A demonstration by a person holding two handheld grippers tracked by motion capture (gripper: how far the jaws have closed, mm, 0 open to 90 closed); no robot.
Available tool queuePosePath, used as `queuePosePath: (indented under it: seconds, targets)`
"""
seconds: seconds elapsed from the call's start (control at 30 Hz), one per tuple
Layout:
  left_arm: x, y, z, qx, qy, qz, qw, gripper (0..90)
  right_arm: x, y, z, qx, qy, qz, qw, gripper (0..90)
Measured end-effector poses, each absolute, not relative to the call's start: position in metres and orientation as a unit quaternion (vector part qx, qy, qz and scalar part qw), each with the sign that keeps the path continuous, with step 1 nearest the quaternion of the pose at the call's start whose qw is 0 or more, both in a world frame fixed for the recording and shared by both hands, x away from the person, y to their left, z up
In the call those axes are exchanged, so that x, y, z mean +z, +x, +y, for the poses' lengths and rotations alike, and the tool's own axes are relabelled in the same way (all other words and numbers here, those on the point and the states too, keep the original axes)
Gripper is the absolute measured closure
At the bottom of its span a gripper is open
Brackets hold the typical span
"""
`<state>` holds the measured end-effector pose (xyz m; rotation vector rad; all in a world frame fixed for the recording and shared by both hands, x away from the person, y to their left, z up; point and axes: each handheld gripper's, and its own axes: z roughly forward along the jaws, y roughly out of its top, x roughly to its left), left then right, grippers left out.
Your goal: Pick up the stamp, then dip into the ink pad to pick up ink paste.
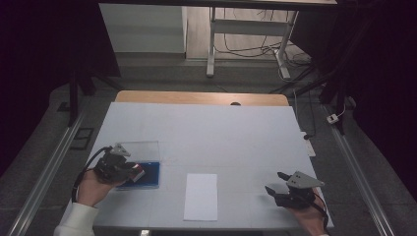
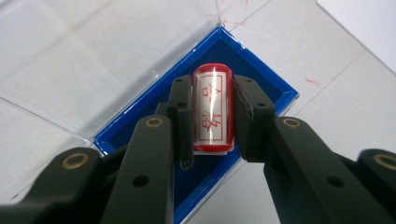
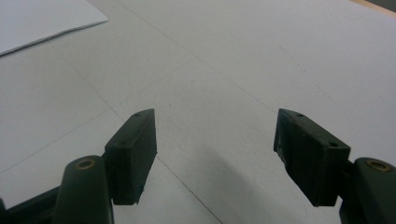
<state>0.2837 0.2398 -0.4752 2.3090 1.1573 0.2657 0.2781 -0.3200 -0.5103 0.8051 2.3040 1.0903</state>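
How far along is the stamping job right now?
Done: the ink pad case lies open, its clear lid folded back. In hand: the left gripper is shut on the red stamp, held over the blue pad. Left: the white paper looks unmarked; the right gripper waits open.

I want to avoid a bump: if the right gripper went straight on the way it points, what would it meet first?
Probably just the bare white table. The right gripper, jaws open, has nothing between or ahead; the paper sheet lies off to one side.
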Motion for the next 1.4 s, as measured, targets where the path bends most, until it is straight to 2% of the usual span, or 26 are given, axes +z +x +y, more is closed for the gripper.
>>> queuePosePath:
  seconds: [0.8,1.4]
  targets:
    - [-0.436,0.263,0.243,0.128,0.851,0.392,0.324,70.1,-0.512,0.278,-0.319,0.394,0.292,0.841,0.229,29.7]
    - [-0.447,0.269,0.241,0.125,0.856,0.398,0.307,70.1,-0.513,0.278,-0.318,0.388,0.292,0.843,0.231,29.8]
